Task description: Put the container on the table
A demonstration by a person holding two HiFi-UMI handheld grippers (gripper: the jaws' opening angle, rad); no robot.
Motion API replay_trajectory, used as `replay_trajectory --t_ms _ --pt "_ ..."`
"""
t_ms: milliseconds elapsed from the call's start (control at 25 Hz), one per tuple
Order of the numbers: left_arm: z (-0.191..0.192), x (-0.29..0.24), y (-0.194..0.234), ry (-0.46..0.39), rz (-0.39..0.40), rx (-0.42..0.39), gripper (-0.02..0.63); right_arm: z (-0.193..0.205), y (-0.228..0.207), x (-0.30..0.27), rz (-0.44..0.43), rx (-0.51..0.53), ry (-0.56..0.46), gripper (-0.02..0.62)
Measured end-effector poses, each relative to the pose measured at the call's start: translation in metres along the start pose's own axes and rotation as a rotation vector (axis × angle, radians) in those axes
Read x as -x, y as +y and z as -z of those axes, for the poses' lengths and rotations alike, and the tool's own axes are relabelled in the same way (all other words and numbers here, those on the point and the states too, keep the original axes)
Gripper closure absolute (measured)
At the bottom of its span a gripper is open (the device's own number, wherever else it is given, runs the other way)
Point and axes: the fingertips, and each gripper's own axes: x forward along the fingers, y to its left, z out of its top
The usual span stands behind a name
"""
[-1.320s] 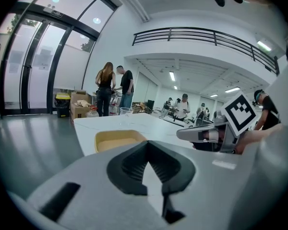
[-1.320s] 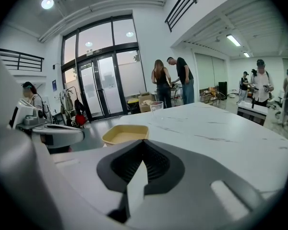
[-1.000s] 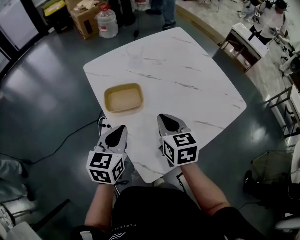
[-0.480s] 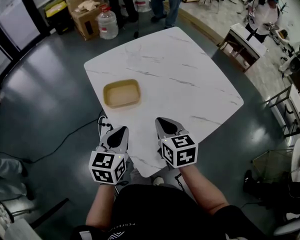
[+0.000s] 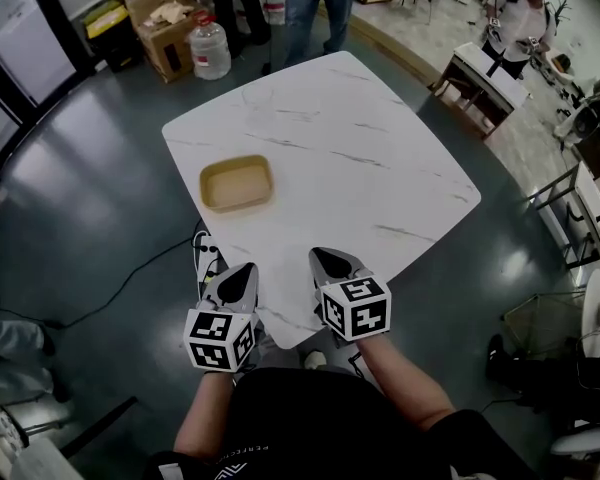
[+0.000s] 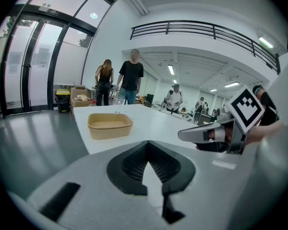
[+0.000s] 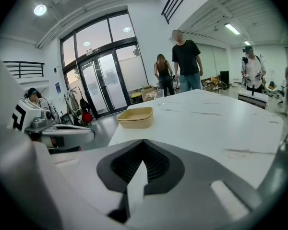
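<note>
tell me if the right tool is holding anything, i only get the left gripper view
Observer: No. In the right gripper view the right tool has its jaws together with nothing between them.
Operator: where on the table is the container
Observer: The head view shows the container wholly on the table, near its left edge.
Operator: anything on the floor by me
Observer: What looks like a power strip lies on the floor beside the table's left edge, close to the left tool.
</note>
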Motion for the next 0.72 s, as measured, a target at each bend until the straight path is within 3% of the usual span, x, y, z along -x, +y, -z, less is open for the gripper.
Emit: replay_trajectory --t_ms 480,720 --pt "0.0027 0.005 -0.0014 -0.012 -0.009 0.012 0.614 0.0032 0.0048 0.0035 -0.023 0.003 0.0 0.595" --pt "0.0018 0.01 -0.0014 -0.013 -0.009 0.008 0.614 -0.0009 0.0049 0.0062 0.005 0.068 -0.008 0.595"
